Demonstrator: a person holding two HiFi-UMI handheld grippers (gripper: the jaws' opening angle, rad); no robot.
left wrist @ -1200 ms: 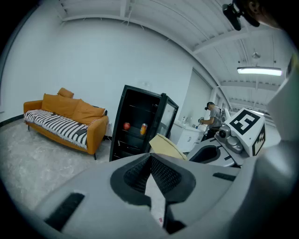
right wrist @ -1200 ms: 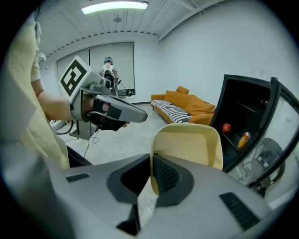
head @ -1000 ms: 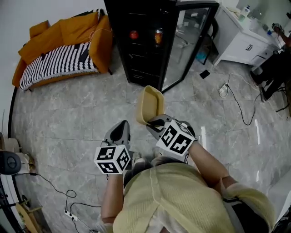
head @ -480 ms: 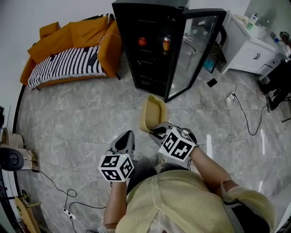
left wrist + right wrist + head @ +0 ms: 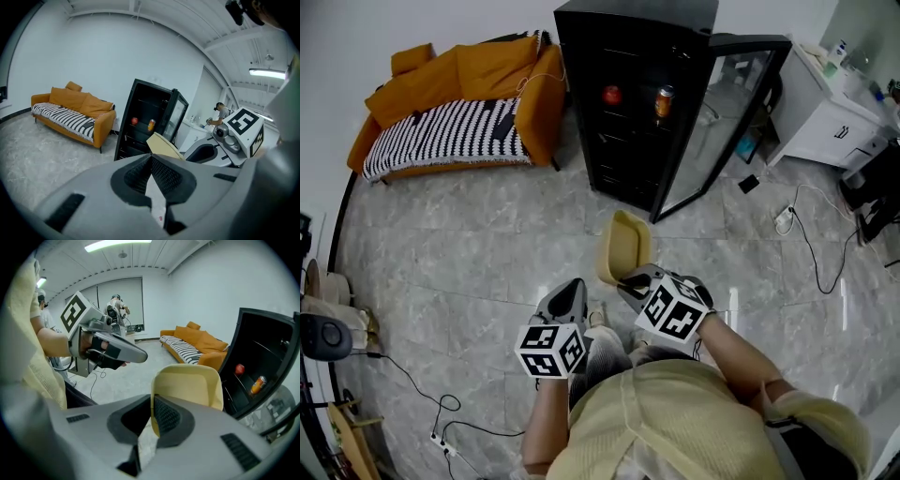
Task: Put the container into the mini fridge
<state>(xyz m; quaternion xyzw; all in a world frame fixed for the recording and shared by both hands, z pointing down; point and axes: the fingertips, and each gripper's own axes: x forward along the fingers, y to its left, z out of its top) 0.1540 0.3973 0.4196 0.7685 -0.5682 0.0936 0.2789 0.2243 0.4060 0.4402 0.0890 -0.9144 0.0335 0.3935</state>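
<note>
- The right claw (image 5: pixel 630 277) is clenched on the container (image 5: pixel 623 246), pinching one wall of it between its two jaws. In the right gripper view the wall runs down into the gap between the pads.
- The container is a pale yellow tub. It is held in the air over the floor (image 5: pixel 469 244), tipped up on its side, and it rises past the claw's tips toward the fridge (image 5: pixel 628 84).
- The container is outside the fridge and well apart from it, in front of the open front and near the lower edge of the glass door (image 5: pixel 727 117), which is swung wide.
- The left claw (image 5: pixel 571 289) is shut with nothing in it. In the left gripper view its pads (image 5: pixel 161 174) meet at the tips.
- The left claw is just beside the right one, on its left. It is lower than the container and not touching it.
- On one fridge shelf stand a red item (image 5: pixel 611 94) and a can (image 5: pixel 665 100).
- A sofa (image 5: pixel 459 103) stands left of the fridge against the wall.
</note>
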